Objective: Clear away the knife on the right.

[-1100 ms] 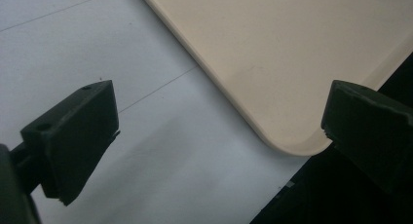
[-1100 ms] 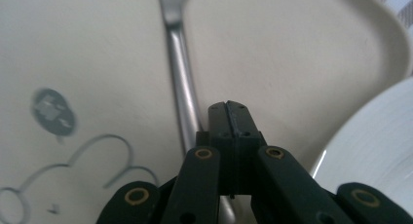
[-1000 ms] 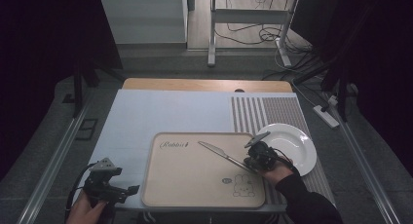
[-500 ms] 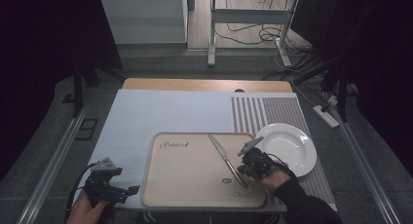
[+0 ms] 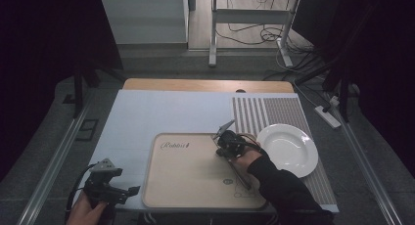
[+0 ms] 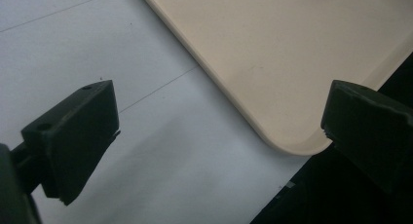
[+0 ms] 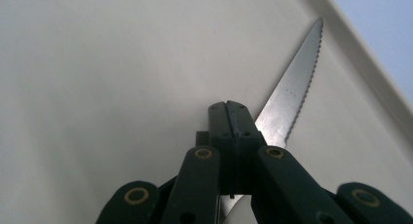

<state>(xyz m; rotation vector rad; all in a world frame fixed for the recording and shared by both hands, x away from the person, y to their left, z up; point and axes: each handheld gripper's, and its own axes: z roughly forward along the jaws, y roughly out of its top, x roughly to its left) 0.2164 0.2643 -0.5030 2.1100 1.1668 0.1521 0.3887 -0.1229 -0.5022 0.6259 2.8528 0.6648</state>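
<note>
A table knife [image 5: 242,179] lies on the beige tray [image 5: 186,176], its serrated blade [image 7: 292,97] pointing toward the tray's far rim. My right gripper [image 5: 226,146] is over the tray's right part. Its jaws are shut tight against each other [image 7: 228,107], and their tips sit over the blade, which runs beneath them, not between them. My left gripper [image 5: 131,190] rests at the table's near left corner, by the tray's rounded corner [image 6: 292,136]. It is open [image 6: 214,136] with nothing between its fingers.
A white plate [image 5: 288,149] sits right of the tray on a striped mat [image 5: 274,112]. A pale blue cloth [image 5: 161,112] covers the table. The tray [image 7: 97,87] has a raised rim. Floor cables and table legs lie beyond the far edge.
My right gripper has moved left across the tray, away from the plate. The knife under it has swung from lying slantwise to pointing nearly toward the far edge. The left gripper stayed put.
</note>
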